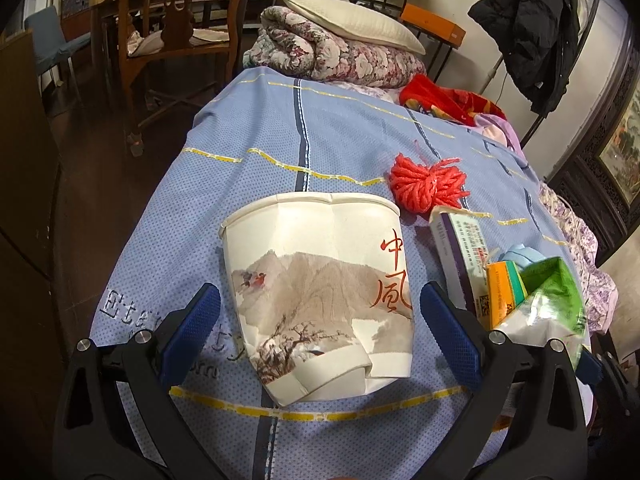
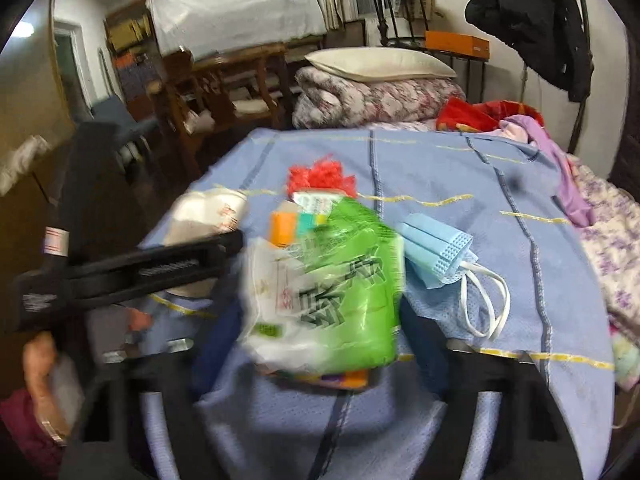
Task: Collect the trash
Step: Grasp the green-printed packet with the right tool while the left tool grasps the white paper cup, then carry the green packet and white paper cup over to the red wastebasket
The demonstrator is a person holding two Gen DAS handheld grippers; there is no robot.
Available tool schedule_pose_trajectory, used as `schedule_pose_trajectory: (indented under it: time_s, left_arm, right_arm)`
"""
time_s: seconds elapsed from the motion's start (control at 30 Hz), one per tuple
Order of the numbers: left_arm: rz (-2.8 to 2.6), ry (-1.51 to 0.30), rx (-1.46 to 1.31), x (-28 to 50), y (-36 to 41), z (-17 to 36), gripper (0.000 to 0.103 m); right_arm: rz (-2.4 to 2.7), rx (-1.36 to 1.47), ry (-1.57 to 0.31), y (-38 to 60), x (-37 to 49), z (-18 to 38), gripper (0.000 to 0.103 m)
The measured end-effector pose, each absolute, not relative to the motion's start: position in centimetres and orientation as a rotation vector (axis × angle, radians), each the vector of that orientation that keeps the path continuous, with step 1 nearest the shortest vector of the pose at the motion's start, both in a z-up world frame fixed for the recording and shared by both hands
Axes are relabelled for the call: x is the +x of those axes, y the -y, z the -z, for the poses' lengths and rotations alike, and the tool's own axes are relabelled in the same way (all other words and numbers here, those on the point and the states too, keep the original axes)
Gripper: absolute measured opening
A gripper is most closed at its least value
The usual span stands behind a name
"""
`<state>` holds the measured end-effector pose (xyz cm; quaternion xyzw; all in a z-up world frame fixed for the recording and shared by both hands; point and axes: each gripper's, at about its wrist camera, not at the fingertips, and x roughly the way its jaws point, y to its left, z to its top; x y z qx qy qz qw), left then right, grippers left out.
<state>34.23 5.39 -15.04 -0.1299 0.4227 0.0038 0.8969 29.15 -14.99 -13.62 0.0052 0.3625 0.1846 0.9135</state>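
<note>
In the left wrist view, the left hand-held gripper (image 1: 320, 332) fills the bottom of the frame, its blue-padded fingers (image 1: 192, 332) spread wide apart. Between them, at frame centre, a crumpled paper cup (image 1: 320, 288) lies on the blue bedsheet (image 1: 248, 152); neither pad touches it. Just beyond the cup, upper right of centre, sits a red yarn bundle (image 1: 428, 182). At the right edge a medicine box (image 1: 460, 256), an orange packet (image 1: 505, 284) and a green-and-white bag (image 1: 548, 300) crowd together.

The right wrist view is motion-blurred. The right hand-held gripper (image 2: 320, 344) sits low at centre with the bag (image 2: 336, 284) between its dark fingers; whether they are clamped on it cannot be told. Only this view shows a blue face mask (image 2: 436, 248) lying on the bedsheet (image 2: 460, 168) just right of the bag, and the left hand-held gripper (image 2: 128, 268) seen side-on at the left edge, reaching toward the cup (image 2: 208, 216). The yarn (image 2: 320, 176) shows above the bag.

A folded quilt (image 1: 340, 52) and pillow (image 1: 352, 20) lie at the bed's far end, top of both frames.
</note>
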Motion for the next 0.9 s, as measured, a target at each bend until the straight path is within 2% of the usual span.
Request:
schedule_pose_trajectory:
  time_s: [0.37,0.63,0.73,0.83,0.9]
  left_arm:
    - [-0.024,-0.892,-0.230,34.5,-4.9,15.3,0.096]
    - [-0.036,-0.897,-0.210,34.6,-4.7,15.4,0.096]
    - [-0.037,-0.887,-0.217,34.4,-4.8,15.3,0.089]
    - [-0.030,-0.876,-0.221,34.3,-4.8,15.2,0.077]
    - [-0.016,-0.872,-0.224,34.3,-4.7,15.1,0.077]
  right_arm:
    - [-0.292,0.041,-0.619,19.6,24.8,10.3,0.070]
    - [-0.169,0.052,-0.673,23.7,23.8,12.4,0.070]
    - [-0.163,0.052,-0.688,24.2,24.1,13.2,0.070]
    - [-0.171,0.051,-0.690,24.2,24.1,13.6,0.070]
    - [-0.179,0.048,-0.696,24.1,24.2,13.8,0.070]
